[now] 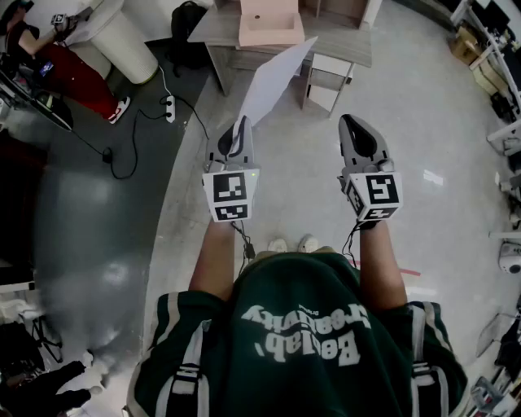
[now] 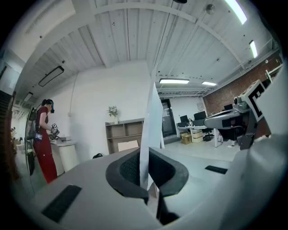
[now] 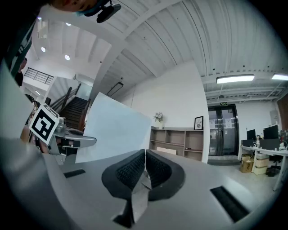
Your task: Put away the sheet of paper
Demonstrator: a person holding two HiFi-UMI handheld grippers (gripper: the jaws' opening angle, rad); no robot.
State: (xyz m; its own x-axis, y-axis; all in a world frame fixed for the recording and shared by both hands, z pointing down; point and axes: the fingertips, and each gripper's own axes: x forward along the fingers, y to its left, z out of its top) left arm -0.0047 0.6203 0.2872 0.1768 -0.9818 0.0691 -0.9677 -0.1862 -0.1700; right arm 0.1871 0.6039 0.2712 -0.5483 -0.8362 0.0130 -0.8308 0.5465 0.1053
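Observation:
The white sheet of paper [image 1: 273, 81] stands up from my left gripper [image 1: 238, 129], which is shut on its lower edge. In the left gripper view the sheet [image 2: 151, 126] shows edge-on, rising from between the black pads, with my left gripper [image 2: 145, 170] pinching it. My right gripper [image 1: 352, 124] is held level beside it, apart from the paper. In the right gripper view my right gripper [image 3: 145, 162] is shut with nothing between its pads, and the sheet [image 3: 114, 130] shows broadside at the left above the left gripper [image 3: 67, 137].
Ahead on the floor is a wooden desk [image 1: 342, 41] with a pink box [image 1: 269, 23] on it and a white drawer unit [image 1: 329, 79] under it. A person in red [image 1: 75, 73] stands at the far left by a white pedestal [image 1: 122, 37]. A power strip [image 1: 169, 106] and cable lie on the floor.

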